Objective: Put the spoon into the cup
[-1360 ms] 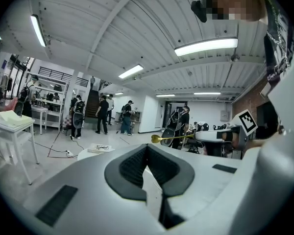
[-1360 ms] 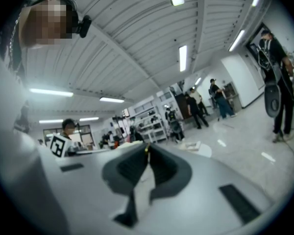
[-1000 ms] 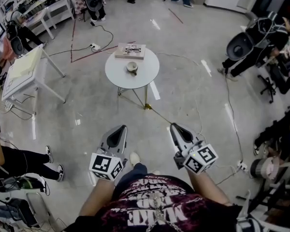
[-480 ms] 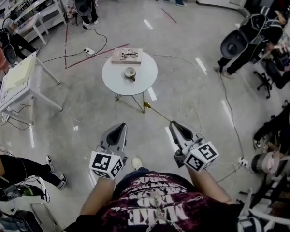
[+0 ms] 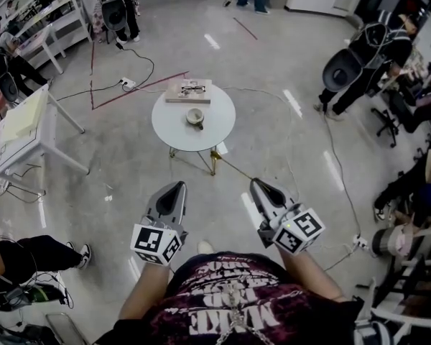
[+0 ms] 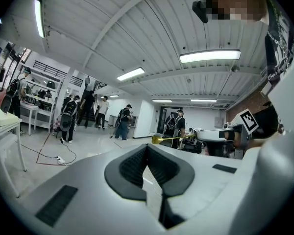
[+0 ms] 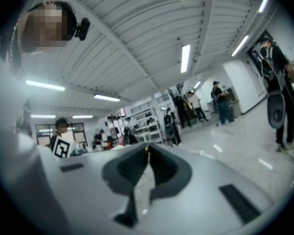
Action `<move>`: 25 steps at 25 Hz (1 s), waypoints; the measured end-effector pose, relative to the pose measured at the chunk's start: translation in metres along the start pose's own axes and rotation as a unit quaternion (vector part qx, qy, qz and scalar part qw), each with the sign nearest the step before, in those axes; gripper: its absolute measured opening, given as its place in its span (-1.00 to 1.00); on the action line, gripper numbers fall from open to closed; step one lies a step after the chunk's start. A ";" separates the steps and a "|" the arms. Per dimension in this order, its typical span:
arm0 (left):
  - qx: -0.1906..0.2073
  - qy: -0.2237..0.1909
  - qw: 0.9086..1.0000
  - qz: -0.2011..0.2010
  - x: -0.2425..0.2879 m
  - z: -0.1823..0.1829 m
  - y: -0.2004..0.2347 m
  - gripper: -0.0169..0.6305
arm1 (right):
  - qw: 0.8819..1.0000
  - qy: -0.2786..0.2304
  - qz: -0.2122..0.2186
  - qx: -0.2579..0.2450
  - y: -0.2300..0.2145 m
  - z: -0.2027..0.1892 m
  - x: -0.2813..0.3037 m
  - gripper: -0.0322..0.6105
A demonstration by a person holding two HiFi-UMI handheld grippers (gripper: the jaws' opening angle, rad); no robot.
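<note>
1. Status. The right gripper [image 5: 255, 184] has its jaws closed on the handle end of the spoon [image 5: 233, 169]. The thin gold shaft runs out ahead of the jaws, with the bowl at the far end. The left gripper [image 5: 178, 187] has its jaws together with nothing between them. I hold both level, side by side.

2. Target. The cup [image 5: 195, 117] stands upright near the centre of the round table [image 5: 169, 124], well apart from both grippers. A flat board [image 5: 188, 90] lies at the table's far edge, just beyond the cup.

3. Step in hand, as I judge it: carry the spoon to the table. Insertion has not begun.

4. Procedure.
- I keep the right jaws fully clamped. The handle is thin and gripped at its end, so it may pivot.
- At the table's near edge I raise the bowl above the cup's rim, then tip it down into the opening.
- I release only once the bowl rests inside.
- I keep the left gripper ready to steady the cup, which looks light enough to tip.
</note>
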State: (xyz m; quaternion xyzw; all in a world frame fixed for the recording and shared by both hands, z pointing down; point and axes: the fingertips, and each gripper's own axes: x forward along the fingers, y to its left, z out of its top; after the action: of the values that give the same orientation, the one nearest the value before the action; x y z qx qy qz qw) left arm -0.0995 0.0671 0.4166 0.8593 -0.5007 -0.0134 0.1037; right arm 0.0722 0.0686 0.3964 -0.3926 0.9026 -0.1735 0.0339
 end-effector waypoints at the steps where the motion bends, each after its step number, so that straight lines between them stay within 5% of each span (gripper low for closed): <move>1: -0.001 -0.001 1.000 0.000 0.000 0.000 0.004 -0.85 | 1.000 0.002 0.001 0.001 0.001 -0.001 0.004 -0.79; 11: -0.019 -0.011 1.000 0.000 -0.007 0.005 0.041 -0.85 | 1.000 0.006 0.004 0.016 0.020 -0.005 0.032 -0.79; 17: -0.029 -0.010 0.999 -0.013 -0.003 0.001 0.033 -0.85 | 1.000 0.008 -0.019 -0.019 0.021 -0.007 0.019 -0.79; 25: -0.027 0.001 1.000 -0.015 0.008 -0.005 0.030 -0.85 | 0.999 0.008 0.001 0.037 0.011 -0.006 0.019 -0.79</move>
State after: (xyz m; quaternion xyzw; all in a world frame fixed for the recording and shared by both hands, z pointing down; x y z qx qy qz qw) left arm -0.1209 0.0465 0.4284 0.8636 -0.4870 -0.0276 0.1272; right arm 0.0501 0.0637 0.4001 -0.3886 0.8962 -0.2098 0.0416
